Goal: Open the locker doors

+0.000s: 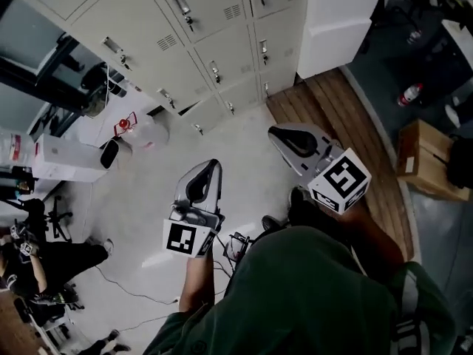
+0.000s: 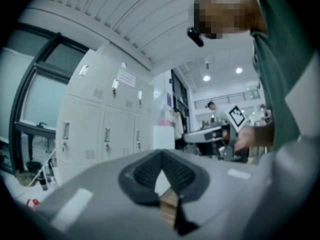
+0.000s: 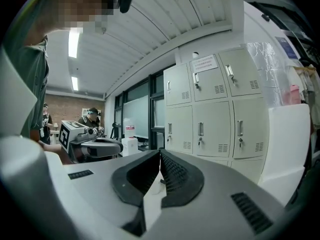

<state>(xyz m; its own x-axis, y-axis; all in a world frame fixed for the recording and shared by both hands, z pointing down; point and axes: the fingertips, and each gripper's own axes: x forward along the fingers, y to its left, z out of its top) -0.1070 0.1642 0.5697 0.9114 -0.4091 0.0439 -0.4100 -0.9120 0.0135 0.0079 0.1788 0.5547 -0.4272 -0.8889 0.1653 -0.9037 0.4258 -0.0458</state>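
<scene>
Pale floor [image 1: 140, 220] underfoot, wood strip [image 1: 332, 117] at right. Left gripper [image 1: 210, 167]: jaws together, nothing between. Right gripper [image 1: 276, 133]: jaws together, nothing between. Both short of lockers, touching nothing. Lockers [image 1: 148, 21]: beige bank ahead; every visible door closed, contents hidden; bank cut off by upper frame edge. Cardboard box [image 1: 423, 156] at right on dark floor, contents not discernible. Bottle [image 1: 410, 93] beyond it. Person [image 1: 44, 261] far left, partly cut off.
</scene>
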